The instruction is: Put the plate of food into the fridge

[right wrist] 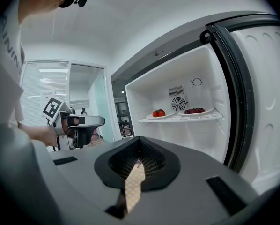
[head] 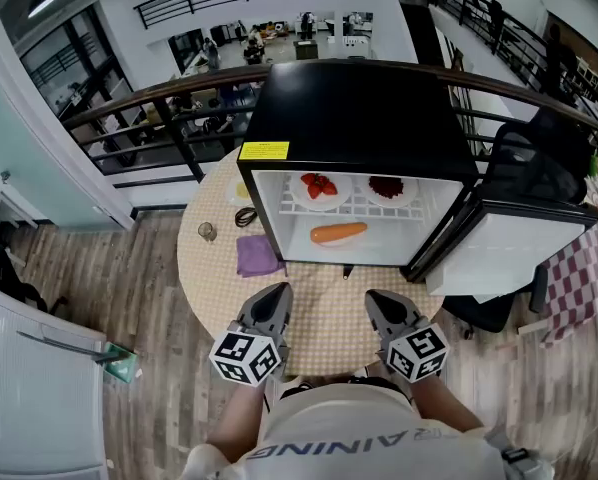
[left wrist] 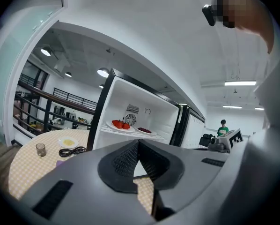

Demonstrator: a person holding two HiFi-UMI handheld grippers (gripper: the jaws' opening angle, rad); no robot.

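The black mini fridge stands on a round table with its door swung open to the right. On its upper shelf sit a plate of strawberries and a plate of dark red food. A carrot lies on the fridge floor. My left gripper and right gripper hover side by side over the table's near edge. Both are shut, empty, and point at the fridge.
Left of the fridge lie a purple cloth, a small glass, a black cable and a small plate with yellow food. A black railing runs behind. A dark chair stands at the right.
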